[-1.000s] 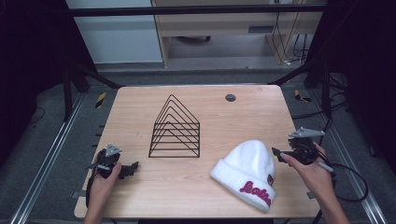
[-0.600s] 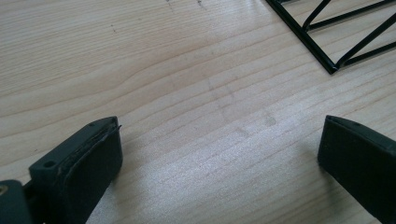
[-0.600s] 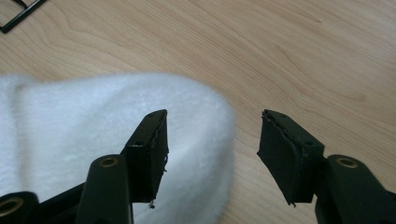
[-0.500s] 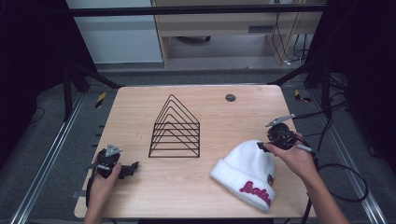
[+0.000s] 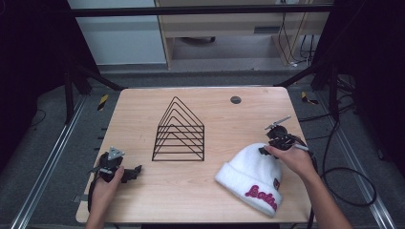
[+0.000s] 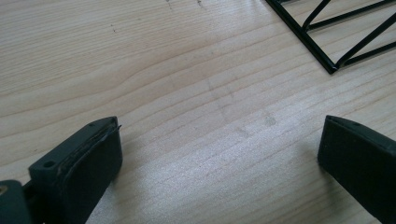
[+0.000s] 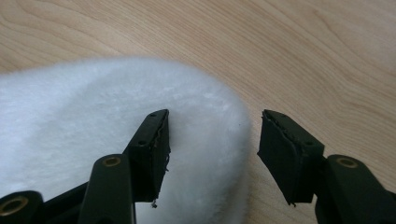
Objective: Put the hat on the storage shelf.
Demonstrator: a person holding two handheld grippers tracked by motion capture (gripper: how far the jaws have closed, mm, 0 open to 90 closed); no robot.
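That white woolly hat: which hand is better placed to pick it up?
The right. Its claw hangs over the top of the white hat, jaws apart around the edge, not pinching. The left claw rests across the table, past the wire rack.

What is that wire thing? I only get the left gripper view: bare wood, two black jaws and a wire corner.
Observer: A black wire rack of nested triangles, standing upright.
Operator: Anything else out there?
Observer: A white woolly hat with red lettering lies to the rack's right.
Operator: Is anyone touching it?
Observer: The right hand-held gripper is at its top end; its jaws have just been closing, with the hat's edge between them, not yet pinched.
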